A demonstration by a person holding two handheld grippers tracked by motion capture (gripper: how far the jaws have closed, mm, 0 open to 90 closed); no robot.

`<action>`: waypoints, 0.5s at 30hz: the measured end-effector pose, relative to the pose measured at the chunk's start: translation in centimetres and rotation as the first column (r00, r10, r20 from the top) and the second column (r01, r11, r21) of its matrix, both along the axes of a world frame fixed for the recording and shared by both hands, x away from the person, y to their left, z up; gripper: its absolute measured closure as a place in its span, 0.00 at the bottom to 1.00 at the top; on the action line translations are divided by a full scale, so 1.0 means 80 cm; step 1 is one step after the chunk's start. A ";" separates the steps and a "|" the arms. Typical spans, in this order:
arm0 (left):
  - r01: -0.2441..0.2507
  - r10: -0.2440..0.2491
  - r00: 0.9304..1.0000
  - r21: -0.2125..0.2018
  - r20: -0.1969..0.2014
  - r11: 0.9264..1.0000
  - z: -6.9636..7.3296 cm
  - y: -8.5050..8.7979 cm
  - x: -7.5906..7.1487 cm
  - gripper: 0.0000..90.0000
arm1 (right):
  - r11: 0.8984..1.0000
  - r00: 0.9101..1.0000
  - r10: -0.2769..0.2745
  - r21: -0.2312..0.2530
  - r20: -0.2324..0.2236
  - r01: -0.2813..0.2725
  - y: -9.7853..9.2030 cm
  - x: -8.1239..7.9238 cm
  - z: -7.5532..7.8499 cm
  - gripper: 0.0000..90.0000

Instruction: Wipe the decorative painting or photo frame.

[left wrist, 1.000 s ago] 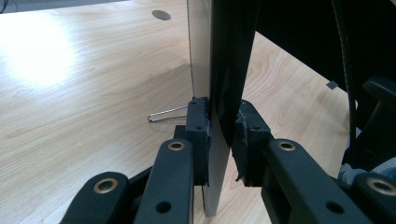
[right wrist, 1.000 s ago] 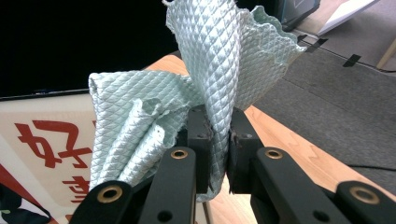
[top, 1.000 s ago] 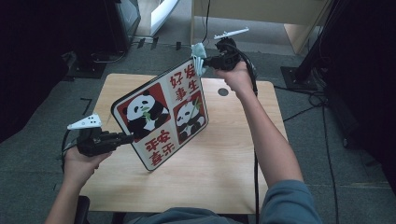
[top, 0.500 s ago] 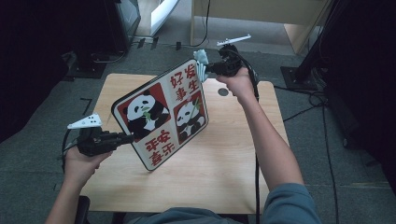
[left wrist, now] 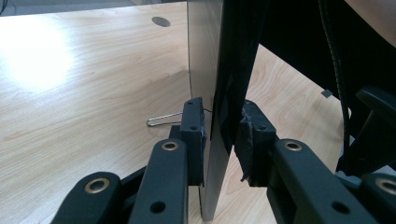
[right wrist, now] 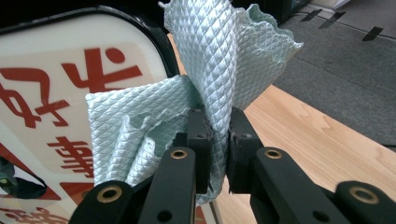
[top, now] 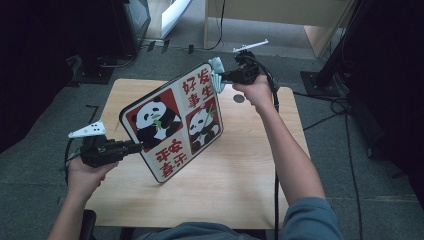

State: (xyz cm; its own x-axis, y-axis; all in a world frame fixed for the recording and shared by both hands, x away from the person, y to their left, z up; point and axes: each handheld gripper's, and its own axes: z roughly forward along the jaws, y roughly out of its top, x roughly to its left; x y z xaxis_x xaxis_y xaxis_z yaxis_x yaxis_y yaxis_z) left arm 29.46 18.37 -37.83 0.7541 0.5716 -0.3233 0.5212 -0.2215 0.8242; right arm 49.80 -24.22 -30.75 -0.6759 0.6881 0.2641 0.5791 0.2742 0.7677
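Gripping board (top: 172, 127) edge, cloth (right wrist: 205, 93) corner

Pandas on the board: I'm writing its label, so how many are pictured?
2. One panda fills the larger red panel on the board near the left gripper; a second panda is in the smaller red panel beside it. The back face is hidden.

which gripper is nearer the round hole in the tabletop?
Right. The right gripper, shut on the pale green cloth, hangs just above and beside the hole. The left gripper grips the panda board's lower edge at the table's opposite side.
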 end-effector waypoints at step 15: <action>0.002 -0.002 1.000 -0.004 -0.005 1.000 0.001 0.000 0.001 0.83 | 1.000 1.000 0.000 0.003 -0.022 0.000 -0.007 0.001 -0.020 0.92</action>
State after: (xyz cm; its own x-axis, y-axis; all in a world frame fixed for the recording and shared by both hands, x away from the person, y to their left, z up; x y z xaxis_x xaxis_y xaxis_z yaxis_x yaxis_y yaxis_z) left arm 29.50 18.38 -37.74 0.7538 0.5685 -0.3294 0.5249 -0.2195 0.8224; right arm 49.90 -24.76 -32.37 -0.6701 0.6872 0.2804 0.5955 0.2723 0.7558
